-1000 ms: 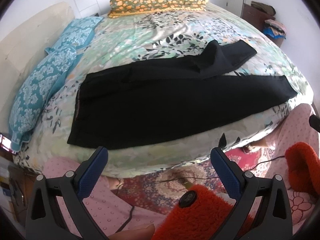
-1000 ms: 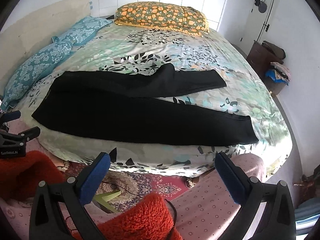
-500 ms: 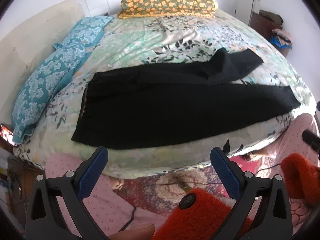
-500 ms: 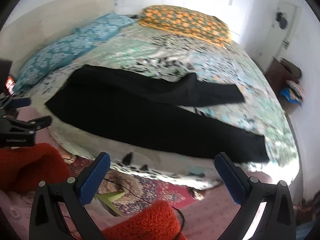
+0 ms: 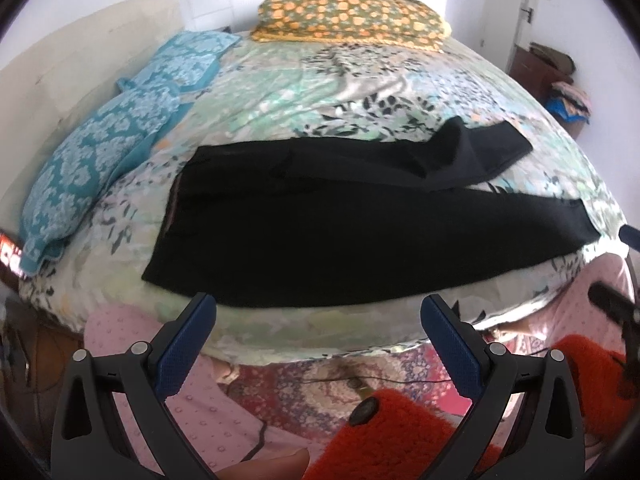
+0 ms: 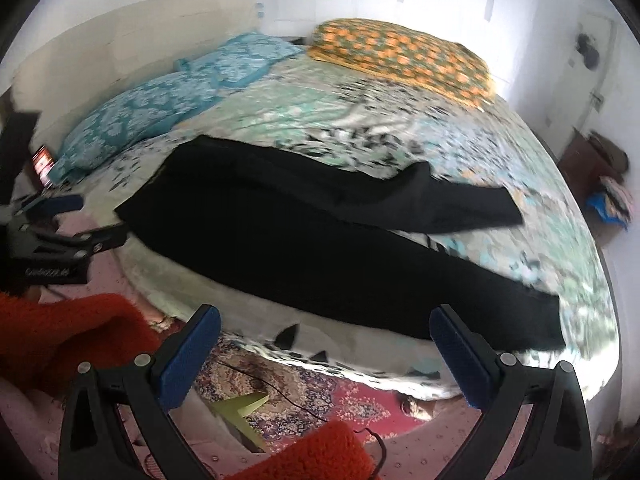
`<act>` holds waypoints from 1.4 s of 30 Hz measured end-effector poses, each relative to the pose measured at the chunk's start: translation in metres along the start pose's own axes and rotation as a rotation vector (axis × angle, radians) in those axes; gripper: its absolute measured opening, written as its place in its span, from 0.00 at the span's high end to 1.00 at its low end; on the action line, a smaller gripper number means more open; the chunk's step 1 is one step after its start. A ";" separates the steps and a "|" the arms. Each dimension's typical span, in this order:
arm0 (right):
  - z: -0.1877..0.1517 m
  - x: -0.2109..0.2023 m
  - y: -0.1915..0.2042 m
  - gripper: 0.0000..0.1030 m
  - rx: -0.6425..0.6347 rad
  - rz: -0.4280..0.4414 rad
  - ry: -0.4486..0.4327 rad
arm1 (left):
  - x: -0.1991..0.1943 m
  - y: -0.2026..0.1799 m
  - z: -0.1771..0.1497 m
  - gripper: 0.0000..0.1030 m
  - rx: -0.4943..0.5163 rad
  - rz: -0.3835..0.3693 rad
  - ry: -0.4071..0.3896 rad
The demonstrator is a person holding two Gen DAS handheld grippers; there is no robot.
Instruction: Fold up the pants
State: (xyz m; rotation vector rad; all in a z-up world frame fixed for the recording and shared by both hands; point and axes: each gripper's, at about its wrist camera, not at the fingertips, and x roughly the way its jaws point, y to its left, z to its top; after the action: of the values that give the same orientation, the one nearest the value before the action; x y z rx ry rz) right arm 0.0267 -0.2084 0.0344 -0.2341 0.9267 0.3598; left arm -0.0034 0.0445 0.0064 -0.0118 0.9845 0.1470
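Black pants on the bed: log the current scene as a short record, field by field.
garment: black pants, spread flat, unfolded
far leg: shorter to view, its end rumpled
support: bed with floral cover
pillows: two blue pillows, one orange pillow
left gripper: open, empty, short of the bed edge
right gripper: open, empty, short of the bed edge
fold: not started

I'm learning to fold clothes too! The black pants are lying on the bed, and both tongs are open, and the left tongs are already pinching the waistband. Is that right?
Not quite. The left tongs aren't pinching anything: the left wrist view shows them open and empty, short of the black pants. The rest holds: the pants lie on the bed, and the right tongs are open too.
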 end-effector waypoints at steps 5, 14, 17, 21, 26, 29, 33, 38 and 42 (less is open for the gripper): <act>-0.008 -0.002 -0.047 0.00 0.154 -0.097 0.016 | 0.004 -0.023 0.004 0.01 0.093 -0.030 -0.006; -0.027 -0.011 -0.108 0.00 0.364 -0.252 0.042 | 0.005 -0.051 0.012 0.01 0.177 -0.066 -0.019; -0.025 -0.009 -0.110 0.00 0.375 -0.259 0.049 | 0.007 -0.052 0.010 0.01 0.175 -0.062 -0.009; -0.022 -0.005 -0.097 0.00 0.311 -0.247 0.046 | 0.010 -0.048 0.011 0.01 0.161 -0.044 0.004; -0.017 0.000 -0.077 0.00 0.229 -0.251 0.043 | 0.011 -0.039 0.010 0.01 0.129 -0.021 0.009; -0.016 0.001 -0.074 0.00 0.220 -0.249 0.048 | 0.011 -0.035 0.009 0.01 0.109 -0.011 0.016; -0.016 0.002 -0.073 0.00 0.208 -0.238 0.049 | 0.012 -0.030 0.007 0.01 0.091 -0.002 0.022; -0.004 0.008 -0.050 0.00 0.102 -0.120 0.024 | 0.018 -0.027 0.015 0.01 0.091 0.020 0.018; 0.010 0.010 -0.019 0.00 -0.035 -0.032 -0.037 | 0.021 -0.020 0.037 0.01 0.051 0.028 -0.019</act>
State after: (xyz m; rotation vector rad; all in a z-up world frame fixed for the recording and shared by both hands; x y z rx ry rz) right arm 0.0473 -0.2203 0.0325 -0.2733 0.8794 0.3499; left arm 0.0413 0.0299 0.0079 0.0504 0.9697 0.1472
